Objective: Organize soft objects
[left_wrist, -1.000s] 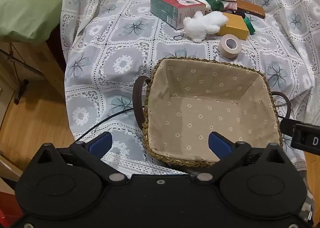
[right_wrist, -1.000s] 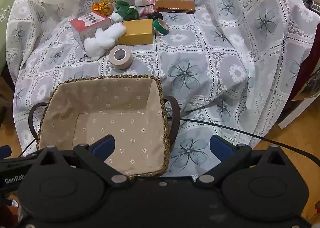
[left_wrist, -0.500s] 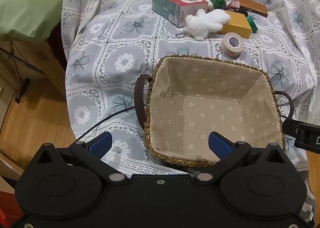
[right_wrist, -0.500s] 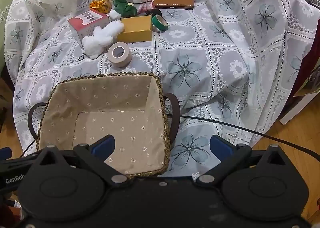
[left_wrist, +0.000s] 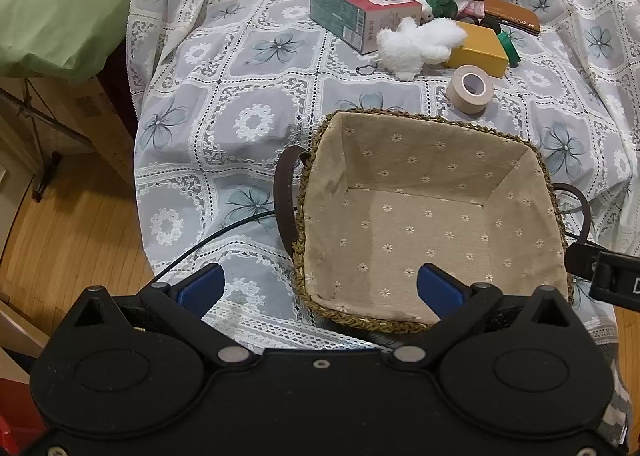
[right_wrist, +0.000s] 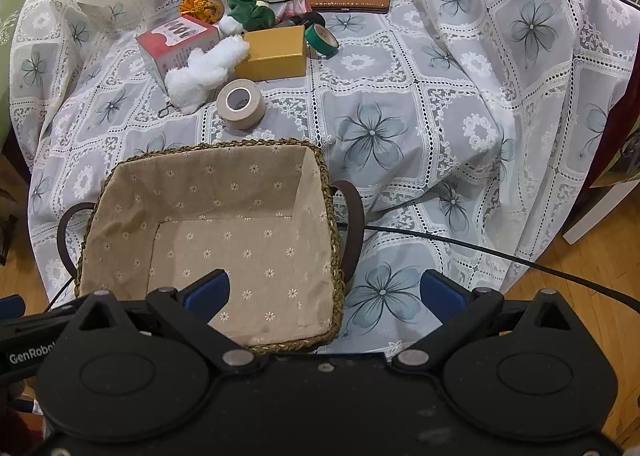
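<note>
At the far cluster, with both jaws wide and empty, you risk pinching the yellow box (right_wrist: 276, 52) touching the white plush toy (right_wrist: 202, 71).

The basket (right_wrist: 208, 223) sits nearest, open-topped, its lined floor bare, so a gripper can drop straight in. Its dark handles (right_wrist: 352, 232) stick out at both sides. A black cable (right_wrist: 500, 252) crosses the cloth (right_wrist: 460, 103) right of it. Beyond the far rim, the beige tape roll (right_wrist: 241, 103) stands in front of the white plush (right_wrist: 204, 71), which touches the red box (right_wrist: 176, 41) and yellow box (right_wrist: 274, 52). The cloth's right half lies open.
</note>
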Available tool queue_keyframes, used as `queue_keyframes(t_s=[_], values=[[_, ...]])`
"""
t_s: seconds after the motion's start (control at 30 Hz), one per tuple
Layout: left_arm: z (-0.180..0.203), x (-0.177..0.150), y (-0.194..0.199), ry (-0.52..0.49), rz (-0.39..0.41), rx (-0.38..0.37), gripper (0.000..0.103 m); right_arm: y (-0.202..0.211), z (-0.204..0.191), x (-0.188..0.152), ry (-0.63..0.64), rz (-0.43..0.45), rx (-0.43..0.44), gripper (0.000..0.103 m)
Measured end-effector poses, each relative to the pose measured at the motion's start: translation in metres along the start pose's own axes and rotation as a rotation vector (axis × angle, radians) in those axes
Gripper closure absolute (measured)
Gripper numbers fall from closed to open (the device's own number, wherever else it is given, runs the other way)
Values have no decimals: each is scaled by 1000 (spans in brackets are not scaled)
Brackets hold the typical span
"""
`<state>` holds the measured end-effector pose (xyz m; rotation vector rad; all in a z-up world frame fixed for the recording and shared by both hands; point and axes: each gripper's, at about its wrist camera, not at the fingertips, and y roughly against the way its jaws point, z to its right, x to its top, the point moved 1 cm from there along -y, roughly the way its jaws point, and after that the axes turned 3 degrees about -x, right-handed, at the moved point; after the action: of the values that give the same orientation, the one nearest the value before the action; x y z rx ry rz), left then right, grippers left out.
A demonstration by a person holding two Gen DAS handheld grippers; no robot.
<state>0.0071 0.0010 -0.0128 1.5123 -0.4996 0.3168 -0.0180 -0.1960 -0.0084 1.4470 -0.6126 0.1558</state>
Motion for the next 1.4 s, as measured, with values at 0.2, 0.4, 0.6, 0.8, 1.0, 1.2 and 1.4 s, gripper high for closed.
queue_keyframes(t_s=[0.2, 0.4, 0.6, 0.8, 1.0, 1.2, 1.4], values=[[-1, 0, 0, 3, -1, 4, 4, 0, -2, -1, 8, -2, 5, 1], [0, 0, 0, 4, -2, 5, 4, -1, -2, -1, 7, -7, 8, 1], [-1, 0, 0, 4, -5, 4, 4, -1, -1, -1, 8, -11, 10, 1], [-1, -1, 0, 4, -5, 3, 4, -1, -2, -1, 9, -10, 11, 1], [-1, -1, 0, 4, -6, 3, 4, -2, -2, 0, 9, -12, 11, 1], [-2, -1, -1, 5, -5, 2, 4, -2, -3, 0, 9, -11, 14, 1], [-3, -2, -1, 7, 2, -6, 4, -5, -2, -1, 6, -24, 36, 1]])
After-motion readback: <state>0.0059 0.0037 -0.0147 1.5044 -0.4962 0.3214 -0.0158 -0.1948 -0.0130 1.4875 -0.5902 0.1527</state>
